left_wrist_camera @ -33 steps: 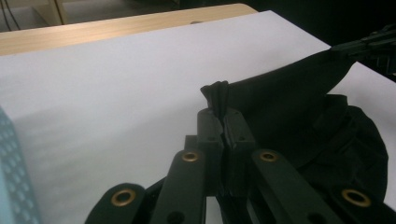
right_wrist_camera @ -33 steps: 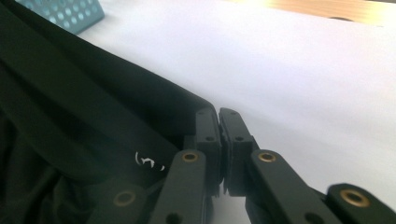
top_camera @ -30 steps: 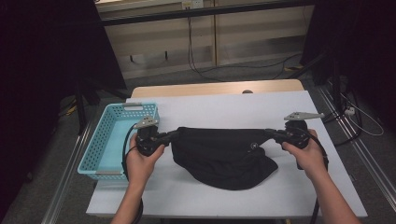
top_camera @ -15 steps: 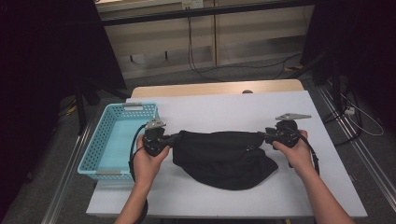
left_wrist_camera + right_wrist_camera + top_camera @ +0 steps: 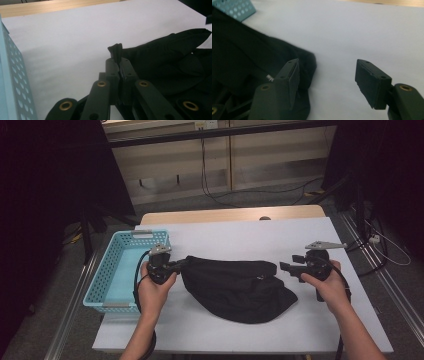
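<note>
The left claw [image 5: 119, 65] is clamped on the left corner of the crumpled black fabric garment [image 5: 235, 287]; the right claw [image 5: 328, 82] stands apart, just right of it on the white surface [image 5: 240, 237].

Both forearms enter from bottom edge, reaching forward, well apart. Left hand [image 5: 154, 287] grips left tongs [image 5: 181, 264], jaws pressed together, pointing right. Right hand [image 5: 326, 282] grips right tongs [image 5: 284, 267], jaws spread wide, pointing left toward left tongs.
</note>
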`<state>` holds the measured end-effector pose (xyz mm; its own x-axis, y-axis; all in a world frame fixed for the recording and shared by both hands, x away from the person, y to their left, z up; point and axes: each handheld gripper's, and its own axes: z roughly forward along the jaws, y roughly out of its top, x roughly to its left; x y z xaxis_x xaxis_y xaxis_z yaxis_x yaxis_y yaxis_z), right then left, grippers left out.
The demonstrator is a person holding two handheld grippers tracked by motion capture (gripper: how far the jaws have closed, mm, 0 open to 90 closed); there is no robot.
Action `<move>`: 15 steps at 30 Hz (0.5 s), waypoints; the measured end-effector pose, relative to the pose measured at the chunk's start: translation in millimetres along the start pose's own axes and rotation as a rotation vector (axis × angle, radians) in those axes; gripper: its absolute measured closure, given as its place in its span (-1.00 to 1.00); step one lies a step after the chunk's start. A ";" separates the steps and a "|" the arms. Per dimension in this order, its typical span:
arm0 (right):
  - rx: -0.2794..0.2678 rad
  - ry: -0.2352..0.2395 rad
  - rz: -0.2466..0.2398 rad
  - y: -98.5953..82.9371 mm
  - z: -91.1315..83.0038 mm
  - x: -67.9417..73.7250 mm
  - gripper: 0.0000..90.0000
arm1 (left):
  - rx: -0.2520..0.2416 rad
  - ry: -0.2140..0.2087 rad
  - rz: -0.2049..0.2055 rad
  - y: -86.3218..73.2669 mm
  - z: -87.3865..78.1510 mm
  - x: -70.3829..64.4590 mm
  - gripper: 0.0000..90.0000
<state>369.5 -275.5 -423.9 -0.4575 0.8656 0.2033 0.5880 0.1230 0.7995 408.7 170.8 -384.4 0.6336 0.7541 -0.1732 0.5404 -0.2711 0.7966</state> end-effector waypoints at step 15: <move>0.050 0.066 -0.115 4.8 40.2 22.4 0.87 | -0.027 -0.050 0.014 -0.2 -4.7 -2.4 0.93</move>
<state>389.0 -236.0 -438.3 -0.5656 0.8109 0.1499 0.5609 0.2450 0.7908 404.5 171.9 -381.5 0.6684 0.7192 -0.1896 0.5160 -0.2648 0.8146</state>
